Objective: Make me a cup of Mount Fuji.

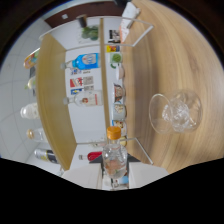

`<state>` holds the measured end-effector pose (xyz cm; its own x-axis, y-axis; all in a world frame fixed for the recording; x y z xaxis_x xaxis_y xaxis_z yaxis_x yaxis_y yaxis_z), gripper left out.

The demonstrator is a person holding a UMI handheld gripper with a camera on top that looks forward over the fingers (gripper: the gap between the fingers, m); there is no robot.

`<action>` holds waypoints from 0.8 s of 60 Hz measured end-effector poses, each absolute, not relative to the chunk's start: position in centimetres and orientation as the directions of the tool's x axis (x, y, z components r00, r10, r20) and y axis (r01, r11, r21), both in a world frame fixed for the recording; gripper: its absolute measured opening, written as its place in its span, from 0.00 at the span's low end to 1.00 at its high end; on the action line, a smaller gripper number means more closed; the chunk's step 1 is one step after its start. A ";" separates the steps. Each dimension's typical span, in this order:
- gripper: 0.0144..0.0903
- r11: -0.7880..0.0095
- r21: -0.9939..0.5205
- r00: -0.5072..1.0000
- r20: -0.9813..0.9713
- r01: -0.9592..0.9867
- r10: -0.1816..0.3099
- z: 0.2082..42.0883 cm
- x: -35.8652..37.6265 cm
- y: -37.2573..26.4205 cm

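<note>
Wooden shelves full of bottles fill my one view, and everything looks turned on its side, so I think the tool is tipped over. A wooden counter runs beside them. On it sits a clear glass with ice inside, well apart from the tool; I think it waits there so the drink can be poured into it. Right ahead of me is a small clear bottle with an orange cap. It looks held and tipped sideways, maybe on its way to the glass. I cannot see the gripper fingers at all, so I cannot tell how they stand.
</note>
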<state>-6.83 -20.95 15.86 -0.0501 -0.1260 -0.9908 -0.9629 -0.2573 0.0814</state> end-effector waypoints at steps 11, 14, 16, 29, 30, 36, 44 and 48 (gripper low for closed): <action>0.27 -0.252 -0.517 0.528 -0.849 -0.818 0.031 21.4 -9.9 -21.4; 0.27 -0.230 -0.655 0.659 -0.749 -0.720 0.073 22.2 -11.4 -21.5; 0.27 -0.219 -0.728 0.729 -0.678 -0.650 0.092 22.2 -12.3 -21.4; 0.27 -0.301 -0.927 0.961 -0.262 -0.223 0.093 13.6 -17.7 -20.5; 0.27 -0.315 -0.928 0.966 -0.240 -0.200 0.094 12.7 -18.0 -20.4; 0.27 -0.389 -0.915 0.985 -0.149 -0.104 0.086 8.1 -19.2 -20.3; 0.27 -0.487 -0.871 0.994 -0.095 -0.057 0.054 3.8 -19.8 -20.6; 0.27 -0.539 -0.839 0.994 -0.107 -0.072 0.035 2.5 -20.0 -20.9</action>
<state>-19.98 -20.87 2.52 0.9937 0.0346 -0.1069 -0.0716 -0.5386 -0.8395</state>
